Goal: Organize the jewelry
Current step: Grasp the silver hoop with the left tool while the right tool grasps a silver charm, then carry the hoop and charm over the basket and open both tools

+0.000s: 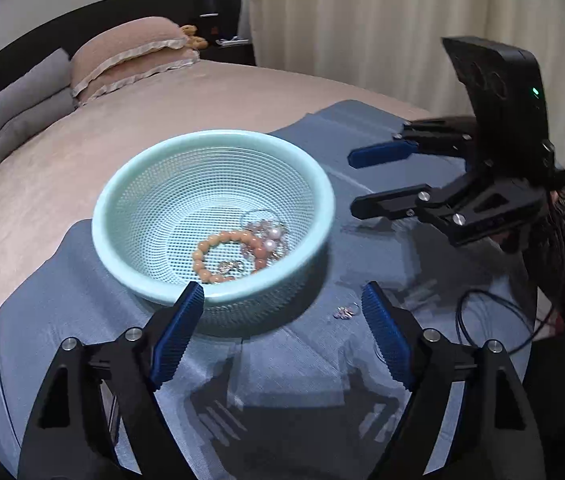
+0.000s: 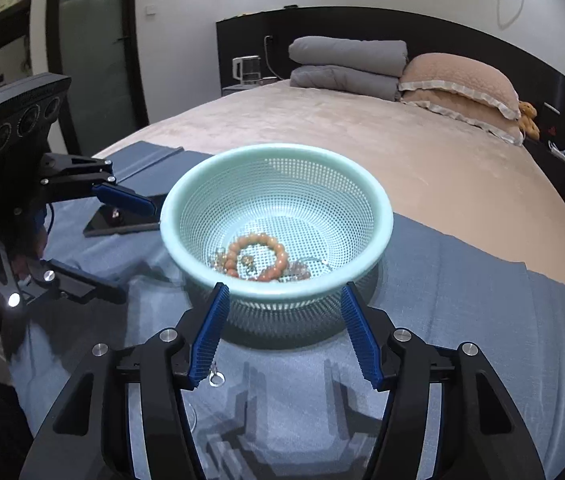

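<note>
A home bedroom: made bed point(image 2: 362, 140), stacked pillows point(image 2: 458, 84), dark headboard point(image 2: 362, 24), curtains point(image 1: 362, 20)

Black left claw point(image 1: 282, 296), blue ribbed pads point(image 1: 178, 336), silver screws, right claw point(image 2: 282, 292) alike, green light

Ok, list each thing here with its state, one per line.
Left tongs: open, empty.
Right tongs: open, empty.
Mint mesh basket: upright, holding jewelry.
Orange bead bracelet: inside basket.
Pearl jewelry: inside basket.
Small earring: loose on blue cloth.
</note>
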`<act>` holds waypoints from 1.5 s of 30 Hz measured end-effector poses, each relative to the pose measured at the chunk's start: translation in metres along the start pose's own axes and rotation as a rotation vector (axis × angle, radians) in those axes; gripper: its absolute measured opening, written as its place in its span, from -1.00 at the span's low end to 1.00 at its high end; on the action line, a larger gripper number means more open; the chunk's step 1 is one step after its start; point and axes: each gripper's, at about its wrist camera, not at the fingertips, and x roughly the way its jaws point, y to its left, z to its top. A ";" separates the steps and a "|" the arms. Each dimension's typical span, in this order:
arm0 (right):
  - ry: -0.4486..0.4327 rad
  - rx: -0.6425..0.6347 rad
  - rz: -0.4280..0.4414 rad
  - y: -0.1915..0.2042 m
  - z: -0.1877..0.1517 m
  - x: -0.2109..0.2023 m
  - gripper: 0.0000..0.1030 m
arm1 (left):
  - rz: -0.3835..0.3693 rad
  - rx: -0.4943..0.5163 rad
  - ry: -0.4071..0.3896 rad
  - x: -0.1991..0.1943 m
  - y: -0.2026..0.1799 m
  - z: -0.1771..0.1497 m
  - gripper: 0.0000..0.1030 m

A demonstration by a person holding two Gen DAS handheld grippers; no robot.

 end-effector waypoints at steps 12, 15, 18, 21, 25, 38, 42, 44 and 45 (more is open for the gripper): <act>0.125 -0.095 0.177 0.017 -0.028 0.027 -0.02 | -0.185 0.165 0.104 0.043 -0.055 -0.040 0.58; 0.173 -0.121 0.193 0.026 -0.029 0.043 -0.16 | -0.210 0.160 0.112 0.051 -0.059 -0.040 0.58; 0.204 -0.138 0.203 0.032 -0.029 0.056 -0.28 | -0.234 0.141 0.112 0.057 -0.058 -0.040 0.58; 0.237 -0.153 0.206 0.038 -0.033 0.067 -0.52 | -0.257 0.122 0.133 0.064 -0.056 -0.042 0.56; 0.253 -0.169 0.175 0.040 -0.037 0.070 -0.81 | -0.256 0.121 0.142 0.071 -0.061 -0.046 0.23; 0.239 -0.120 0.126 0.023 -0.059 0.038 -0.82 | -0.280 0.020 0.124 0.054 -0.054 -0.056 -0.14; 0.237 -0.106 0.103 0.017 -0.065 0.024 -0.82 | -0.270 0.012 0.102 0.036 -0.046 -0.065 -0.14; 0.231 -0.104 0.087 0.015 -0.064 0.018 -0.82 | -0.273 -0.003 0.103 0.029 -0.041 -0.069 -0.14; 0.226 -0.103 0.083 0.014 -0.063 0.013 -0.82 | -0.262 -0.008 0.104 0.026 -0.041 -0.064 -0.14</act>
